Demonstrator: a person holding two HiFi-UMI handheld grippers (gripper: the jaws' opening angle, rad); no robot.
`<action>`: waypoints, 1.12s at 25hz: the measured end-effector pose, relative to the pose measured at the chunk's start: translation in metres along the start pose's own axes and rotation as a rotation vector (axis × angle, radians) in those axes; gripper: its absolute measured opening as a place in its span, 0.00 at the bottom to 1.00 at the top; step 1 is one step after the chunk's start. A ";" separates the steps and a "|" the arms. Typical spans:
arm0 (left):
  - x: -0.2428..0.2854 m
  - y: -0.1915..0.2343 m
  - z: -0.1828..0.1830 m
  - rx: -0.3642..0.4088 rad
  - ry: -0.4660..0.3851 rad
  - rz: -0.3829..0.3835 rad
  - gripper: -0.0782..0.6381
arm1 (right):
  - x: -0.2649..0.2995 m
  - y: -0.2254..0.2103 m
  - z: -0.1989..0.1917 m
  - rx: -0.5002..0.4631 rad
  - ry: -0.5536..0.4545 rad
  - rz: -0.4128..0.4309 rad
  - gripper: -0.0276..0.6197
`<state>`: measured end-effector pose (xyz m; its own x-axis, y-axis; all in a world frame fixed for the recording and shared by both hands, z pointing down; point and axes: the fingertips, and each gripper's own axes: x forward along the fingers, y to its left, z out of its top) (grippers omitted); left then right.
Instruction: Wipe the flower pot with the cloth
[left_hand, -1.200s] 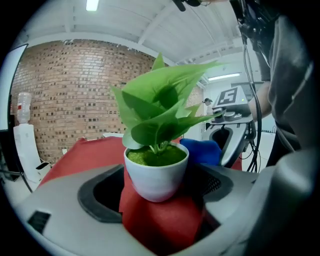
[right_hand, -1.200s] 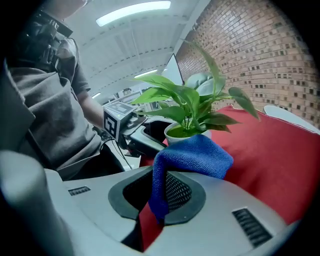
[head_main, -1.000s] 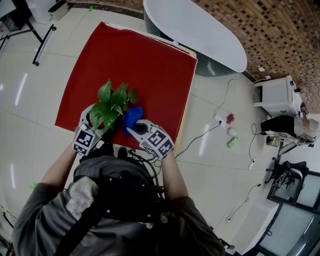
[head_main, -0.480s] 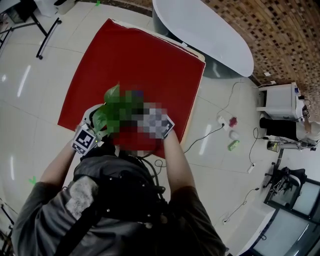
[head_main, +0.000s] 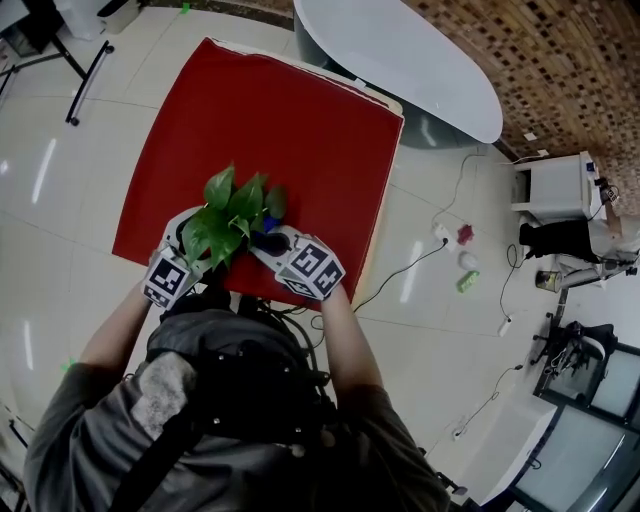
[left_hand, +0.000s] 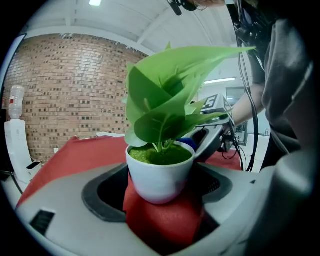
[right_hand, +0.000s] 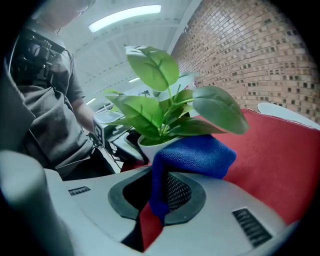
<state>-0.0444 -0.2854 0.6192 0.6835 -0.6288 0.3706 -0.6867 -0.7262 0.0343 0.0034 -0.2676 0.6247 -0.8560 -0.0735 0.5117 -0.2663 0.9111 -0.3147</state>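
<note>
A white flower pot (left_hand: 160, 175) with a green leafy plant (head_main: 235, 210) stands near the front edge of the red table (head_main: 280, 110). My left gripper (head_main: 192, 243) is shut on the pot, one jaw on each side of its lower wall. My right gripper (right_hand: 159, 192) is shut on a blue cloth (right_hand: 192, 155), which bulges out past the jaws and presses against the pot's rim (right_hand: 152, 144). In the head view the leaves hide the pot, and only a scrap of the blue cloth (head_main: 268, 224) shows beside them.
A white oval table (head_main: 400, 60) stands just beyond the red table's far corner. Cables, a power strip (head_main: 437, 236) and small objects (head_main: 465, 262) lie on the tiled floor to the right. A white cabinet (head_main: 548, 185) stands further right.
My right gripper has moved left with the cloth, from beside the plant to against the pot under the leaves. The left gripper and the pot have stayed put.
</note>
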 end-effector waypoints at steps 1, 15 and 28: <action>0.000 0.000 -0.001 -0.002 -0.001 0.003 0.72 | 0.001 0.007 -0.002 0.012 -0.010 0.002 0.14; -0.025 -0.016 -0.008 0.003 0.046 0.092 0.73 | -0.034 0.050 -0.020 0.084 -0.108 -0.133 0.14; -0.135 -0.034 0.087 -0.109 -0.229 0.457 0.53 | -0.220 0.075 0.035 -0.015 -0.530 -0.495 0.14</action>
<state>-0.0917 -0.1995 0.4870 0.3364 -0.9283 0.1585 -0.9410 -0.3380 0.0178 0.1559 -0.1971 0.4602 -0.7377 -0.6618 0.1337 -0.6751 0.7255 -0.1337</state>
